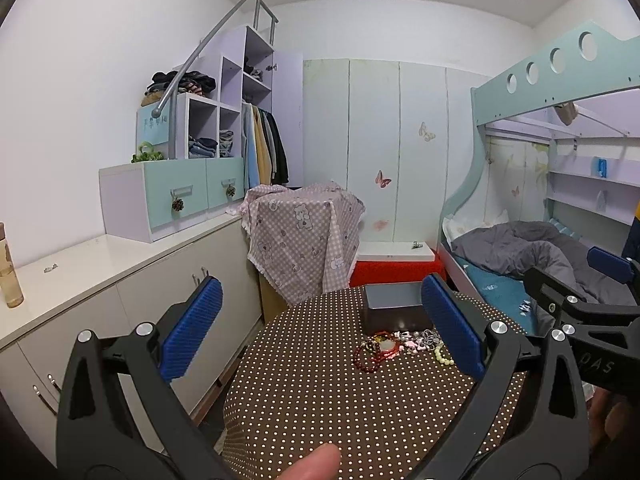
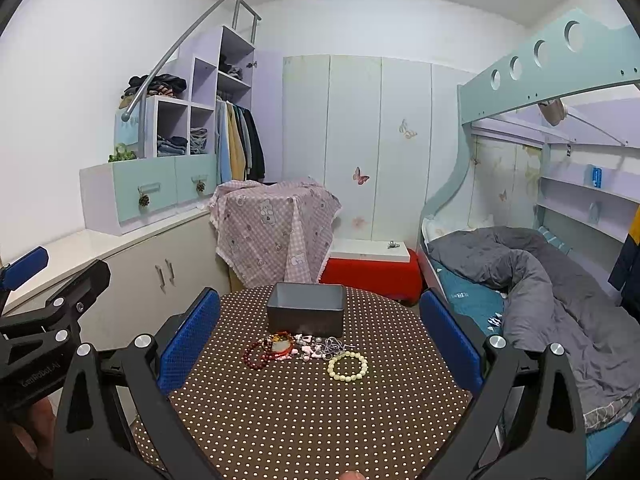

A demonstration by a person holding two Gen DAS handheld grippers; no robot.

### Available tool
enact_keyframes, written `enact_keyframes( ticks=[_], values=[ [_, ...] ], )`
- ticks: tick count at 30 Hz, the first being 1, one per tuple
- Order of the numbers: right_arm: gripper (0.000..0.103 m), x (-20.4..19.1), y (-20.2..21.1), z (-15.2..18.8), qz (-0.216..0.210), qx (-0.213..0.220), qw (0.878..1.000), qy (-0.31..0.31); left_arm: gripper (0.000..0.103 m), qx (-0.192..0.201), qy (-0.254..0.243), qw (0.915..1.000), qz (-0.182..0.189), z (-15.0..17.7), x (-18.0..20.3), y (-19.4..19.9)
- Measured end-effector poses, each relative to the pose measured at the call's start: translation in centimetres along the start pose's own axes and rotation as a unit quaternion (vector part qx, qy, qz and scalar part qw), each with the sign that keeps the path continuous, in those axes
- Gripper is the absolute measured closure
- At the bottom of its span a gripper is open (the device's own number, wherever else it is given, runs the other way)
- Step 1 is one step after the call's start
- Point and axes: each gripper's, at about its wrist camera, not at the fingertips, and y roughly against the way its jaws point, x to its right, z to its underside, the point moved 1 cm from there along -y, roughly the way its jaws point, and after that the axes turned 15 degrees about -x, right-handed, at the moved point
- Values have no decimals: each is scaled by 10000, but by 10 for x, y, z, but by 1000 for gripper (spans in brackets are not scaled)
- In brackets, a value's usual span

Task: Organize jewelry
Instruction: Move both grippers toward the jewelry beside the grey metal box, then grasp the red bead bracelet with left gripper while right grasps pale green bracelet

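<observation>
A pile of jewelry lies on the round brown dotted table (image 2: 312,420): a dark red bead bracelet (image 2: 256,356), a pale cream bead bracelet (image 2: 347,366), pink and silver pieces (image 2: 316,347). A dark open box (image 2: 306,312) stands just behind the pile. In the left wrist view the pile (image 1: 394,346) and box (image 1: 394,308) sit to the right, the box partly behind a finger. My left gripper (image 1: 322,328) is open and empty, above the table's near side. My right gripper (image 2: 318,340) is open and empty, with the pile between its fingers farther ahead.
A low white cabinet (image 2: 132,248) runs along the left. A stand draped in pink checked cloth (image 2: 276,228) and a red box (image 2: 372,274) are behind the table. A bunk bed with a grey duvet (image 2: 552,300) is at the right.
</observation>
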Motion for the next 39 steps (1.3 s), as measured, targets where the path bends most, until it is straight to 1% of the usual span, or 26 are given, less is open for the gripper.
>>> enact_keyframes(
  ticks=[3, 7, 9, 13, 15, 18, 19, 20, 22, 24, 25, 28, 31, 33, 34, 37, 38, 39],
  values=[
    [7, 5, -13, 2, 17, -99, 9999, 20, 5, -146, -27, 9999, -32, 0, -1, -14],
    [7, 21, -45, 11, 165, -438, 9989, -7, 5, -633, -33, 9979, -109, 9, -6, -55],
    [7, 32, -68, 20, 229, -709, 9972, -86, 5, -1012, 11, 9948, -143, 18, -11, -87],
    [7, 50, -114, 41, 320, -1280, 9911, -177, 5, -1643, 36, 9862, -175, 36, -17, -143],
    [7, 54, -131, 50, 344, -1504, 9878, -195, 5, -1993, -44, 9798, -157, 46, -15, -175],
    [7, 57, -155, 63, 290, -1860, 9819, -200, 5, -2351, -243, 9716, -108, 59, -4, -210],
    [7, 57, -163, 68, 274, -1985, 9795, -189, 5, -2416, -269, 9700, -76, 60, -2, -216],
    [7, 58, -170, 71, 246, -2088, 9775, -185, 5, -2553, -314, 9663, -15, 61, 3, -228],
    [7, 60, -182, 74, 196, -2238, 9743, -190, 5, -2748, -423, 9606, 30, 62, 12, -250],
    [7, 62, -190, 74, 157, -2362, 9714, -200, 5, -2874, -473, 9566, 42, 62, 17, -265],
    [7, 63, -195, 74, 122, -2415, 9701, -205, 5, -2972, -492, 9535, 43, 61, 20, -276],
    [7, 67, -206, 70, 81, -2536, 9670, -221, 6, -3109, -500, 9491, 35, 60, 24, -293],
    [7, 69, -217, 64, 13, -2650, 9640, -234, 7, -3339, -562, 9409, 95, 62, 30, -311],
    [7, 69, -224, 62, -64, -2689, 9629, -211, 17, -3505, -615, 9343, 183, 65, 34, -320],
    [7, 67, -227, 61, -113, -2709, 9624, -185, 20, -3486, -568, 9352, 268, 62, 33, -321],
    [8, 60, -236, 58, -335, -2763, 9605, -77, 47, -3438, -563, 9360, 508, 62, 34, -323],
    [9, 55, -239, 57, -438, -2782, 9595, -1, 63, -3395, -648, 9366, 578, 63, 38, -320],
    [11, 52, -243, 55, -522, -2788, 9589, 73, 74, -3377, -721, 9363, 647, 63, 41, -318]
  ],
)
